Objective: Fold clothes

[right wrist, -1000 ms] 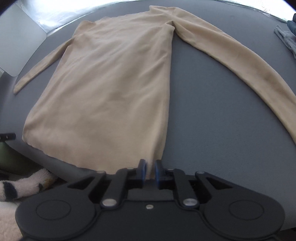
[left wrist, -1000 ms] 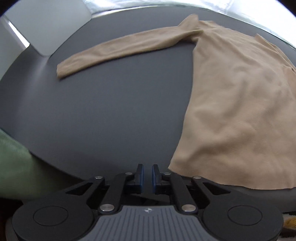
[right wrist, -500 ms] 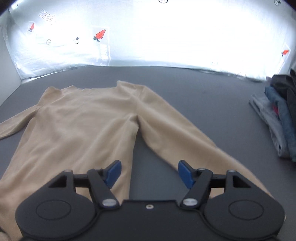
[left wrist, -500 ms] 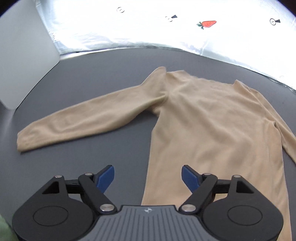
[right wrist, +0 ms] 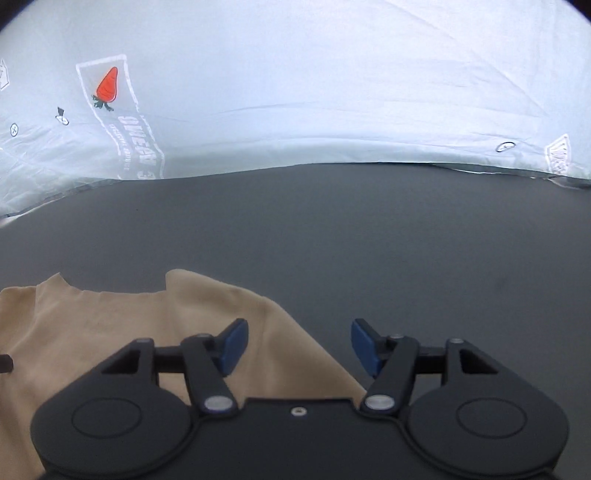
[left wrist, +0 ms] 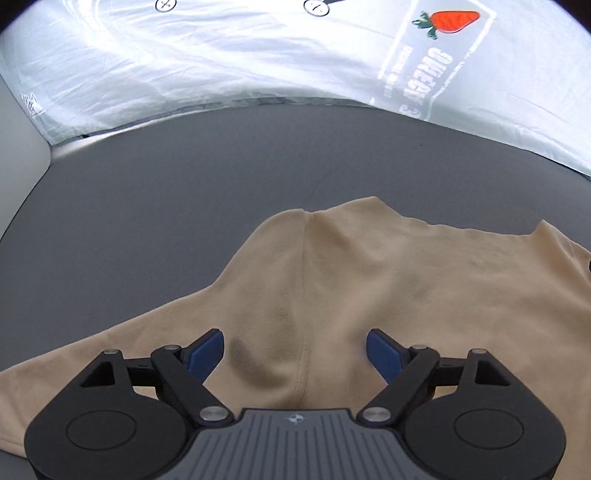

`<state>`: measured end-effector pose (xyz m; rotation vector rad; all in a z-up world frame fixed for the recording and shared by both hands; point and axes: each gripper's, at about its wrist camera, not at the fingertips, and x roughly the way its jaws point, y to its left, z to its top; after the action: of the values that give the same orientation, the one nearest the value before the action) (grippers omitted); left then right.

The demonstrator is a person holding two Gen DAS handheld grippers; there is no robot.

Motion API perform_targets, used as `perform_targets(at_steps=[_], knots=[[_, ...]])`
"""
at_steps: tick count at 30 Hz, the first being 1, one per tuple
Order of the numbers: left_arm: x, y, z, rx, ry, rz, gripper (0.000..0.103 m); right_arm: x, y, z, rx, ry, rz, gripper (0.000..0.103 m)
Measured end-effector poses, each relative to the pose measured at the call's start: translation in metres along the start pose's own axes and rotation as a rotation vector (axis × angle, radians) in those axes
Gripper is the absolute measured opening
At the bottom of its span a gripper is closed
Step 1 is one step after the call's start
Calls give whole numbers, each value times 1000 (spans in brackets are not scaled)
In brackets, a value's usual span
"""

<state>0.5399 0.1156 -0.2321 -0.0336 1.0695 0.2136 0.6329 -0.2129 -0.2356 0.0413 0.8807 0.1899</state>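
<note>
A beige long-sleeved top lies flat on the dark grey table. My left gripper is open, its blue pads spread above the top's left shoulder seam where the sleeve joins the body. My right gripper is open above the top's right shoulder, with the left pad over the cloth and the right pad over bare table. The collar edge runs between the two shoulders. The lower body and sleeve ends are out of view.
A white plastic sheet with a red carrot print rises behind the table's far edge; it also shows in the right wrist view. A pale wall panel stands at the far left.
Both grippers moved forward from the hem up to the shoulders. They were shut a second ago, opened half a second ago, and stay open, now close over the shoulder seams.
</note>
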Motion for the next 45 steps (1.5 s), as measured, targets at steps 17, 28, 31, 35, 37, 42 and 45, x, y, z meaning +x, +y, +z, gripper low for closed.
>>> perform_targets(at_steps=[17, 28, 31, 35, 37, 42, 45], knots=[[-3, 22, -6, -110, 1, -34, 103, -27, 40, -9, -142, -99, -350, 65], [-94, 127, -105, -290, -167, -93, 103, -122, 154, -136, -51, 10, 11, 103], [-103, 167, -132, -344, -137, -37, 102, -122, 189, -164, -100, 94, 57, 103], [-100, 237, -148, -484, -79, -2, 98, -117, 228, -184, -114, 129, 17, 103], [-97, 272, -150, -525, -76, 18, 98, -117, 242, -190, -95, 119, -30, 103], [-84, 335, -147, -455, -107, 86, 99, -122, 251, -206, 33, 17, -117, 103], [-69, 362, -142, -434, -112, 88, 99, -125, 255, -216, 62, -58, -149, 103]])
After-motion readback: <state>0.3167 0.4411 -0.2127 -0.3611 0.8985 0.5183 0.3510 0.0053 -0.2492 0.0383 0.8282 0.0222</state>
